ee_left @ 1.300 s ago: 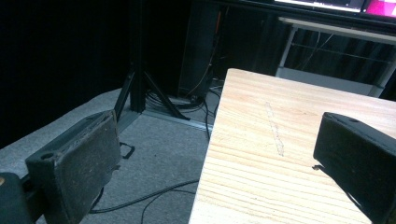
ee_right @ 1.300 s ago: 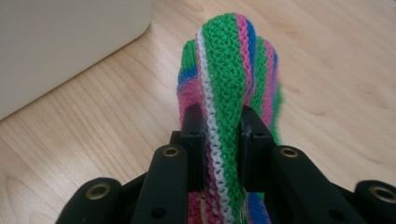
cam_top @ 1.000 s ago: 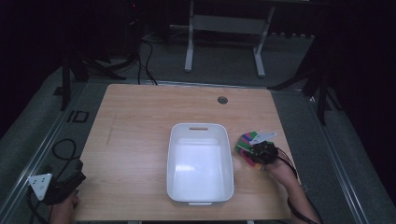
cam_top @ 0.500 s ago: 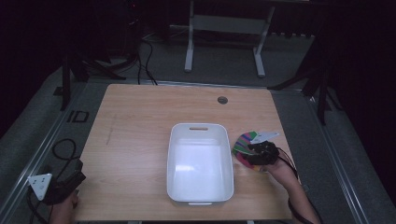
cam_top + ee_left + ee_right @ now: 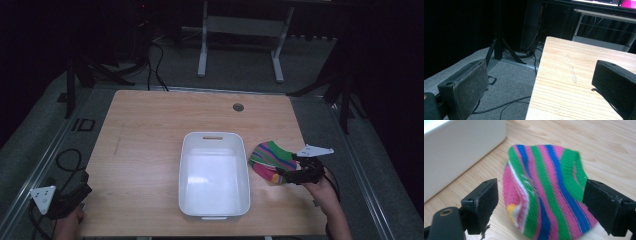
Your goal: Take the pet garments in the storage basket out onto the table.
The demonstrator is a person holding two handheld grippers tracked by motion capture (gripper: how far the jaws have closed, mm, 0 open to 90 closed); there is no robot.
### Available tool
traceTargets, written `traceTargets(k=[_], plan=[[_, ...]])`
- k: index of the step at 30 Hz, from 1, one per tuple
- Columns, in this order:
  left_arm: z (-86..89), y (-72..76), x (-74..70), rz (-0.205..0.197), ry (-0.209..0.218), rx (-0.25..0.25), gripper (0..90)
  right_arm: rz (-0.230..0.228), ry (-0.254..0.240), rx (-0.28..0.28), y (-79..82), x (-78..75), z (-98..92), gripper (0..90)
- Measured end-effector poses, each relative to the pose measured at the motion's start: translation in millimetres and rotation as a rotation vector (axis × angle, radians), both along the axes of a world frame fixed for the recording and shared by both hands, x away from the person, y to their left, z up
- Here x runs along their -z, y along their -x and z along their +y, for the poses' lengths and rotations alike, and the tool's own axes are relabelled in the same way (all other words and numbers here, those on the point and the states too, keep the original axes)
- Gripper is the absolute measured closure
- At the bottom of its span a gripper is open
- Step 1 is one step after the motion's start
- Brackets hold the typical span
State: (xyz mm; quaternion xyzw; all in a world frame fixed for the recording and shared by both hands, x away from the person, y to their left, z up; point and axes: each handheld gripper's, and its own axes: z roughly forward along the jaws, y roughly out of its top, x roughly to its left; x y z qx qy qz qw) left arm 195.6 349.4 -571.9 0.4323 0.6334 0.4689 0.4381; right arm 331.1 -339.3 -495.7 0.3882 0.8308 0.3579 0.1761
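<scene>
A striped sock [image 5: 270, 160] lies on the wooden surface [image 5: 150, 150] just right of the white bin [image 5: 215, 175], and your right gripper [image 5: 295, 175] straddles it, fingers [image 5: 481, 197] spread wide to either side. Your left gripper [image 5: 62, 200] hangs at the near-left corner, fingers [image 5: 466, 87] spread, holding nothing.

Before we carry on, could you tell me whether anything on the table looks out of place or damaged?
Nothing stands out: the striped sock lies bunched beside the empty white bin, between the open right hand-held gripper jaws.
</scene>
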Motion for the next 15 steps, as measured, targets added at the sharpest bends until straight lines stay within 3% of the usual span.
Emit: traceTargets(k=[2, 4, 6, 7, 8, 15], plan=[[0.0, 0.0, 0.0, 0.0, 0.001, -0.001, 1.1, 0.007, -0.026, 0.046, 2.7, 4.1, -9.4, 12.2], [0.0, 0.1, 0.0, -0.002, 0.002, 0.0, 1.2, -0.009, -0.071, 0.111, 5.9, 8.3, -20.6, 14.3], [0.0, 0.1, 0.0, -0.002, 0.002, -0.001, 1.2, -0.039, -0.086, 0.167, 11.0, 12.5, -29.1, 14.3], [0.0, 0.1, 0.0, -0.002, 0.002, -0.001, 1.2, -0.039, -0.086, 0.167, 11.0, 12.5, -29.1, 14.3], [0.0, 0.0, 0.0, -0.002, 0.002, 0.0, 1.2, -0.059, -0.106, 0.212, 18.1, 19.7, -39.4, 14.2], [-0.2, 0.1, 0.0, -0.001, -0.001, 0.0, 1.2, -0.126, -0.161, 0.271, 36.4, 36.5, -52.9, 13.1]])
